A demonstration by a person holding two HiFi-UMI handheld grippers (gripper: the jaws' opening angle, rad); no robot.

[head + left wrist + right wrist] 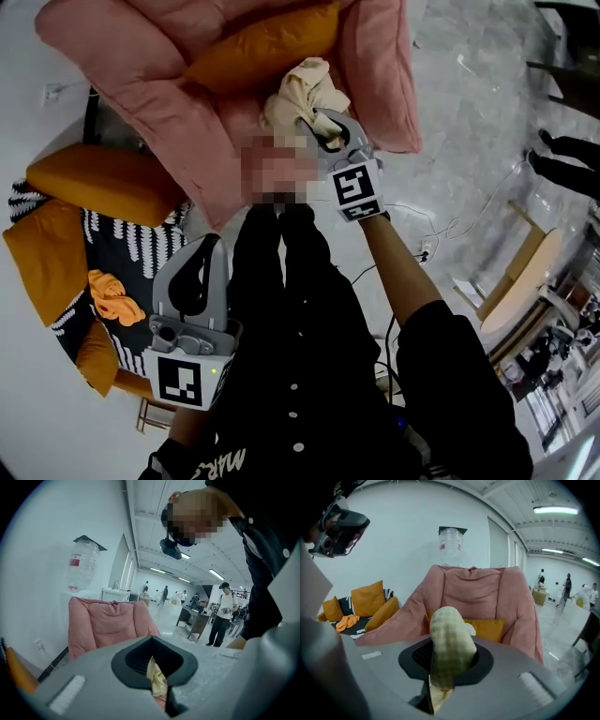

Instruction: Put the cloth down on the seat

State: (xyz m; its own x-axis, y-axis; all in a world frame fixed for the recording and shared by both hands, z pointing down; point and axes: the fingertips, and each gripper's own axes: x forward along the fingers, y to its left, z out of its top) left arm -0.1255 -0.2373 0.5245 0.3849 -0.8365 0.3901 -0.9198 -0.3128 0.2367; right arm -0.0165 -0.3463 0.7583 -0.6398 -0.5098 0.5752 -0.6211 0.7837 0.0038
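My right gripper (319, 127) is shut on a cream checked cloth (302, 94). The cloth bunches above its jaws, over the front edge of the pink armchair (159, 75) and next to the orange cushion (262, 47) on the seat. In the right gripper view the cloth (447, 648) stands up between the jaws, with the armchair (473, 595) and cushion (490, 629) behind it. My left gripper (204, 253) hangs low at the left, shut and empty, away from the chair. The left gripper view shows the armchair (108, 625) and a strip of the cloth (156, 677) beyond the shut jaws.
A sofa with orange cushions (103, 183) and an orange rag (114, 298) stands at the left. A water bottle (451, 545) is behind the chair. A round wooden table (525, 281) and cables (441, 230) are at the right. People (220, 616) stand by a desk (192, 618).
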